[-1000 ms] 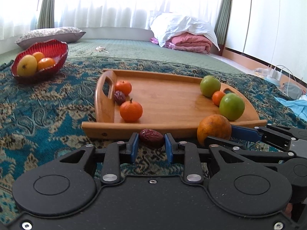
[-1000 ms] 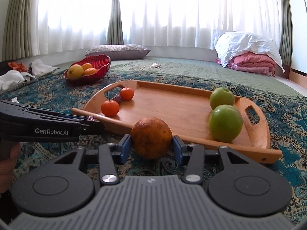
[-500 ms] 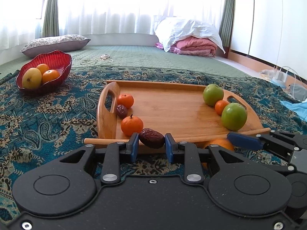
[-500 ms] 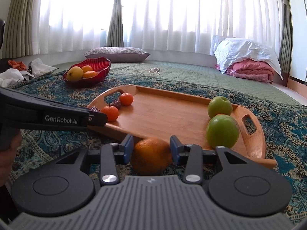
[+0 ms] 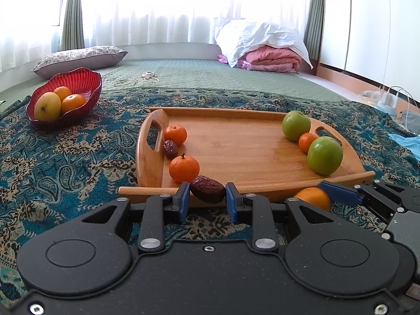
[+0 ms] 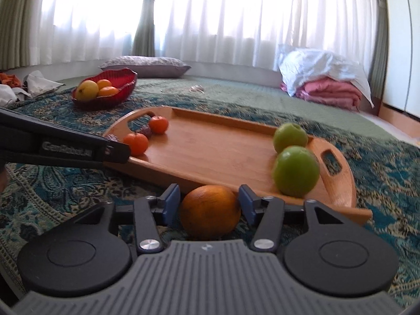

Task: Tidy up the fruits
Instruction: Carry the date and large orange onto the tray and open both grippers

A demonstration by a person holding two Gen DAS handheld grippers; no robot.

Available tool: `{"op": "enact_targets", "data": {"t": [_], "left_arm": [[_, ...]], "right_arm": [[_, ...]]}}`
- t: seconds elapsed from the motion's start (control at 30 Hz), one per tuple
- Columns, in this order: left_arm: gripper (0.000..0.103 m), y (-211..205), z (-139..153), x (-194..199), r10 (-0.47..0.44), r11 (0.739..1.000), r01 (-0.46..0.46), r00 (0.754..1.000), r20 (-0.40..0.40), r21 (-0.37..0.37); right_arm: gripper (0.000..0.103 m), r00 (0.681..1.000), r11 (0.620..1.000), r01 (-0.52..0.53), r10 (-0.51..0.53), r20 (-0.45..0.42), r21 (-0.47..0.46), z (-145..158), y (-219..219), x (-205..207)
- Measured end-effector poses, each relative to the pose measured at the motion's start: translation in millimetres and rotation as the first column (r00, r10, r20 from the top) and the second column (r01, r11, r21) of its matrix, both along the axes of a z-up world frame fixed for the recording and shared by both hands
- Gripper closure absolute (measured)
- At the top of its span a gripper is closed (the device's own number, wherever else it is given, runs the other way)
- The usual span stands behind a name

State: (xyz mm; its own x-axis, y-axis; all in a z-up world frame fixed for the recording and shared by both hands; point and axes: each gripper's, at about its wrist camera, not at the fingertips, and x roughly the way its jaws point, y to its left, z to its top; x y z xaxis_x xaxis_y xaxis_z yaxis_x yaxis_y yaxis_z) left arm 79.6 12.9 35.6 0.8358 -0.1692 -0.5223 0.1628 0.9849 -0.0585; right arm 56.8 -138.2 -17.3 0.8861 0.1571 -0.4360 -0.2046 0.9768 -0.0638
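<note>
Both tongs (image 5: pixel 207 199) (image 6: pixel 209 204): date (image 5: pixel 208 192), orange (image 6: pixel 210 211).

At the top of your frame, white sheer curtains (image 5: pixel 157 8) glow with daylight between grey-green drapes (image 5: pixel 74 13). Below them lies a green quilted mat (image 5: pixel 210 76), with a patterned pillow (image 5: pixel 78 59) at upper left, pink bedding (image 5: pixel 270 59) at upper right, and a teal paisley rug (image 5: pixel 65 157) nearest you.
</note>
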Motion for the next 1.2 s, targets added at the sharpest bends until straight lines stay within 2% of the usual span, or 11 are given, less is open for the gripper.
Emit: {"op": "enact_targets", "data": {"t": [0.17,0.4,0.6,0.8,0.97,1.2], "left_arm": [[0.076,0,-2,1,0.003,1.000,-0.003,1.000,-0.008,-0.001],[0.076,-1,-5,4,0.005,1.000,-0.005,1.000,-0.016,0.000],[0.076,0,-4,6,0.008,1.000,-0.008,1.000,-0.017,-0.007],[0.076,-1,8,19,0.005,1.000,-0.005,1.000,0.012,-0.003],[0.076,-2,25,47,0.004,1.000,-0.003,1.000,0.013,-0.018],[0.076,-6,48,107,0.005,1.000,-0.005,1.000,-0.002,-0.011]], "right_arm": [[0.044,0.996,0.998,0.030,-0.025,-0.082,0.060,-5,-10,12],[0.049,0.994,0.996,0.042,-0.034,-0.100,0.074,-7,-12,15],[0.049,0.998,0.995,0.035,-0.030,-0.054,0.095,0,-14,7],[0.049,1.000,0.994,0.017,-0.018,0.007,0.104,21,-17,9],[0.049,0.999,0.994,0.028,-0.031,0.028,0.104,48,-25,35],[0.049,0.998,0.995,0.054,-0.053,-0.020,0.078,84,-41,100]]}}
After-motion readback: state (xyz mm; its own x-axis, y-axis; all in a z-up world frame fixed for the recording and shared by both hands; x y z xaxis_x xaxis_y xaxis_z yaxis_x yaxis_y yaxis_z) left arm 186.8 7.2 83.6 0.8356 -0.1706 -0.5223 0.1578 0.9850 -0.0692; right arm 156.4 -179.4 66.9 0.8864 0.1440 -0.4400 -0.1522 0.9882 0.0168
